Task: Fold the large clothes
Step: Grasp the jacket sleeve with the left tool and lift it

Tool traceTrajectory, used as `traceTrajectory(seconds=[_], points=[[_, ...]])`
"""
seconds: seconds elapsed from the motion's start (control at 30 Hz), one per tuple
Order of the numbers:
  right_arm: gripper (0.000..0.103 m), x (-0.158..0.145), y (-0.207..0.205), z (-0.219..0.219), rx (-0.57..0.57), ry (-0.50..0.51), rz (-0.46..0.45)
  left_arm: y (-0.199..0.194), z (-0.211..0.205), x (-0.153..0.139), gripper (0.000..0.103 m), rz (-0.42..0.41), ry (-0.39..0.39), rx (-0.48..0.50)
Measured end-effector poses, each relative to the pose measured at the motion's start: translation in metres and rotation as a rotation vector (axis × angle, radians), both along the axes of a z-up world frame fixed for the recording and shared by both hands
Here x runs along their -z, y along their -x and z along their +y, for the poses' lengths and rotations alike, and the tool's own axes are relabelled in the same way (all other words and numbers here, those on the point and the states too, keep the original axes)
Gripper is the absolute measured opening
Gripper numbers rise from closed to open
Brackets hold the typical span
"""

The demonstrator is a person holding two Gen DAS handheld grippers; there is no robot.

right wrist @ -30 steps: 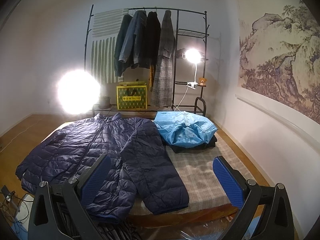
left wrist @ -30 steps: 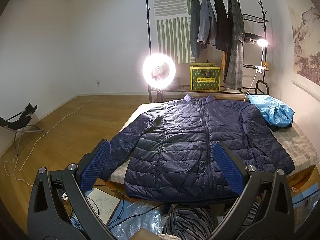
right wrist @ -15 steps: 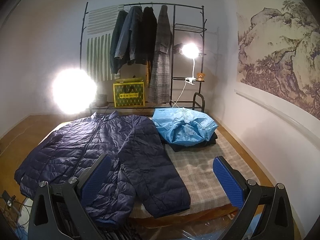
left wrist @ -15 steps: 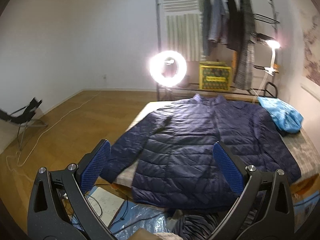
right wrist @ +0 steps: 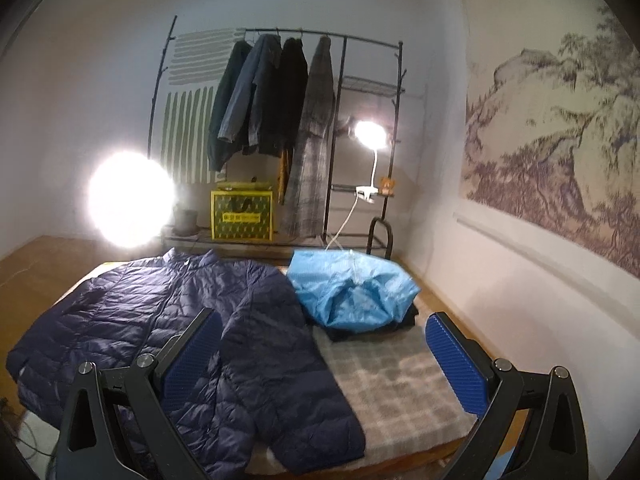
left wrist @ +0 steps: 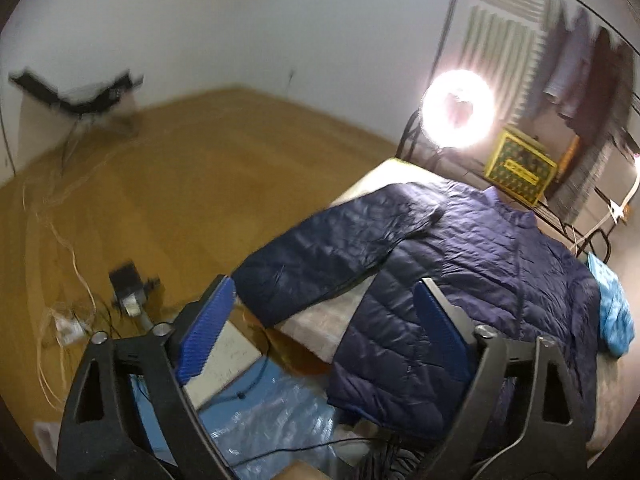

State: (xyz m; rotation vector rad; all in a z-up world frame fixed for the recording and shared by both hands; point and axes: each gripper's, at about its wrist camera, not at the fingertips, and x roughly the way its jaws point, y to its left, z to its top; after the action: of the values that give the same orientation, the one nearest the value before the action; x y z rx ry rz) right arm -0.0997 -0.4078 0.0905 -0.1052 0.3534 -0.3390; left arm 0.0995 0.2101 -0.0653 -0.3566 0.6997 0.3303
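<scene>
A navy quilted puffer jacket (left wrist: 472,272) lies spread flat, front up, on the checked bed (right wrist: 400,380); it also shows in the right wrist view (right wrist: 224,344). Its left sleeve (left wrist: 328,248) reaches to the bed's near left corner. My left gripper (left wrist: 320,320) is open and empty, above and in front of that sleeve's cuff. My right gripper (right wrist: 320,352) is open and empty, hovering over the jacket's right sleeve (right wrist: 288,392) near the bed's front edge. Neither gripper touches the jacket.
A crumpled light blue garment (right wrist: 352,292) lies on dark folded clothes at the bed's far right. A clothes rack (right wrist: 280,112), yellow box (right wrist: 242,216) and ring light (left wrist: 458,110) stand behind the bed. Blue plastic (left wrist: 272,412), cables and paper lie on the wooden floor.
The left gripper has swung left and tilted, now facing the jacket's left sleeve and the floor. The right gripper has moved slightly closer to the bed. Both stay open.
</scene>
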Motion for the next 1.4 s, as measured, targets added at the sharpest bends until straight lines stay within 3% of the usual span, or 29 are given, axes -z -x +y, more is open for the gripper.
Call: traceTrajectory(seconds=[0.13,0.33,0.57,0.73,1.0,1.27,1.4], points=[[0.103,-0.004,-0.004,0.005,-0.025,0.004,-0.010,-0.018,0.032,0.040,0.085,0.071,0.177,-0.027],[0.103,-0.005,-0.020,0.004,-0.019,-0.016,0.013,-0.048,0.055,0.097,0.062,0.155,0.442,-0.066],[0.098,0.004,-0.057,0.007,-0.075,-0.116,0.119,-0.080,0.057,0.158,0.061,0.193,0.717,-0.098],[0.094,0.011,-0.085,0.023,-0.122,-0.090,0.162,-0.098,0.061,0.198,0.061,0.183,0.871,-0.201],[0.094,0.017,-0.135,0.045,-0.199,-0.047,0.188,-0.116,0.072,0.218,0.061,0.078,0.960,-0.360],[0.093,0.034,-0.163,0.061,-0.267,-0.056,0.224,-0.104,0.070,0.225,0.061,-0.028,1.015,-0.502],[0.093,0.040,-0.165,0.059,-0.267,-0.062,0.235,-0.089,0.063,0.225,0.061,-0.030,1.025,-0.526]])
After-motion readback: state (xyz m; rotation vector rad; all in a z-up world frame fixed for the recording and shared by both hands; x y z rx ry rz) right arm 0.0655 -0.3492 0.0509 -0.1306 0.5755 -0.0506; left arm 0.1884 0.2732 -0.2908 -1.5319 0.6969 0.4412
